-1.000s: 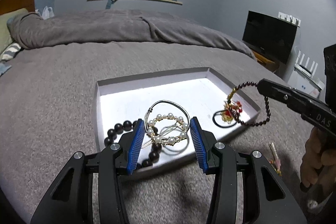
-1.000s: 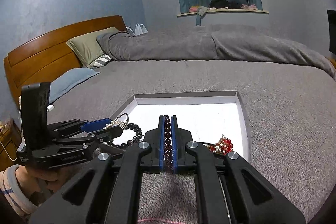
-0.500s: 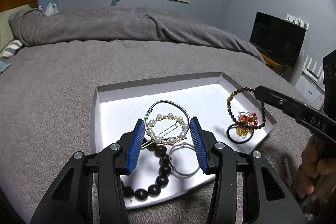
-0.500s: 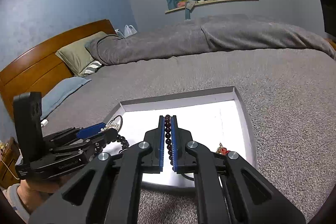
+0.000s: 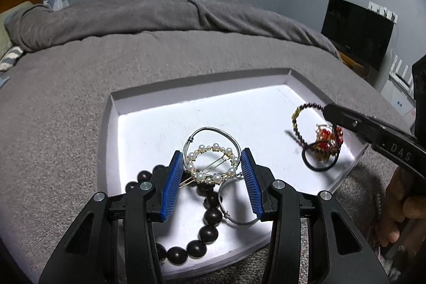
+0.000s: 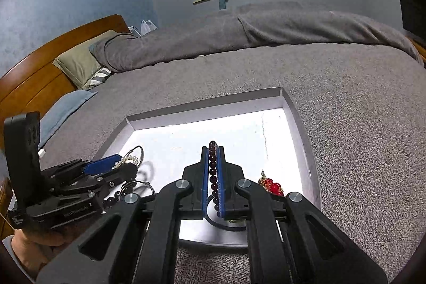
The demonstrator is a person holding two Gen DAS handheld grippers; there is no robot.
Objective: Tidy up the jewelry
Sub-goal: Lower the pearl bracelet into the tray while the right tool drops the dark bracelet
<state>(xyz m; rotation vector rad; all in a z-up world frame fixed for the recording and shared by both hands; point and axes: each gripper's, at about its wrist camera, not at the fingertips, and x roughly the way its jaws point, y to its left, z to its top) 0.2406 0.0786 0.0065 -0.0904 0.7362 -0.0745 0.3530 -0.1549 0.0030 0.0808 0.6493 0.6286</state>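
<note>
Item one, my left claw (image 5: 213,177): blue pads clamped on either side of a pearl hair clip (image 5: 213,164), a gold ring set with pearls, carried over the near part of the white tray (image 5: 111,124). Under it lie a thin wire bangle (image 5: 213,132), a strand of large dark beads (image 5: 210,217) and a second wire hoop (image 5: 234,214) toward my right pad. Item two, my right claw (image 6: 212,177): pads pressed together on a garnet bead bracelet (image 6: 212,169), which runs up between them and loops free beyond the tips. Below and to the right of that claw sit a red-and-gold charm (image 6: 271,185) and a black hair tie (image 5: 319,164) on the tray floor. Handling note, as I judge it — lower each piece until it rests flat on a bare patch of white, clear of the bangle and beads, then part the pads slowly so nothing snags. The bracelet hangs loose; it may swing and tangle with the charm if I drop it early.
</note>
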